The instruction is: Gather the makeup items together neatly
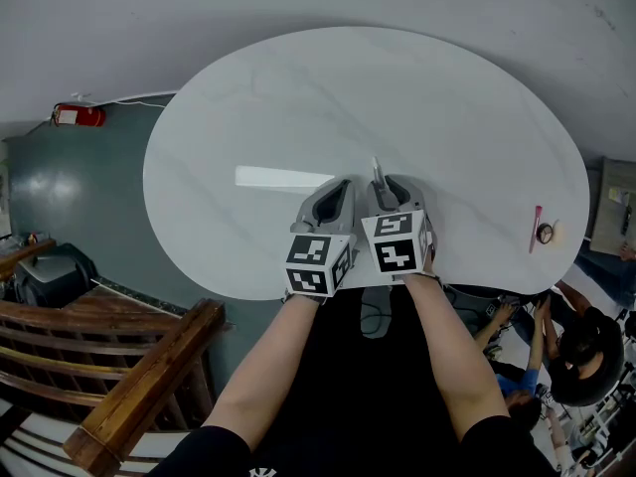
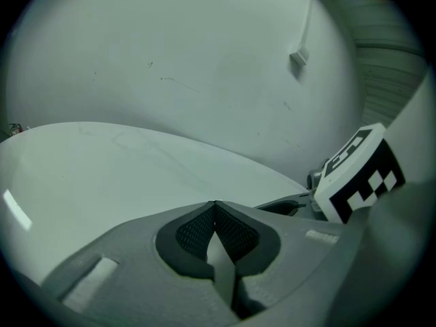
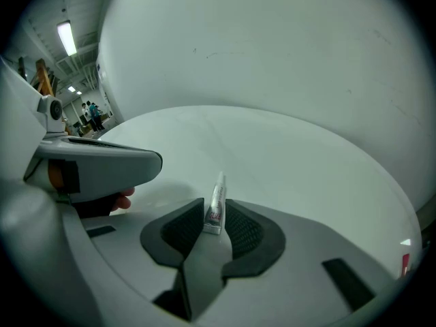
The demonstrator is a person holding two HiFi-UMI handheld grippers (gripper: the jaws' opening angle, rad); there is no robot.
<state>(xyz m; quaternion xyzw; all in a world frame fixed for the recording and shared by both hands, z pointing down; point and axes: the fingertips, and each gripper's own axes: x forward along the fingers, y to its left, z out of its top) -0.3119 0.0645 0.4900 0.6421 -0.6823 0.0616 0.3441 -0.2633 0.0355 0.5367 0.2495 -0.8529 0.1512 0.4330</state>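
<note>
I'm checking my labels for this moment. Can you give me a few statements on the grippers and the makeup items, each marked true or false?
1. The left gripper is shut with nothing between its jaws. True.
2. A small tube lies between the right gripper's jaws. True.
3. The table is square and dark. False: it is oval and white.
4. The pink stick lies right beside the tube. False: it lies far off, near the table's right edge in the head view.
</note>
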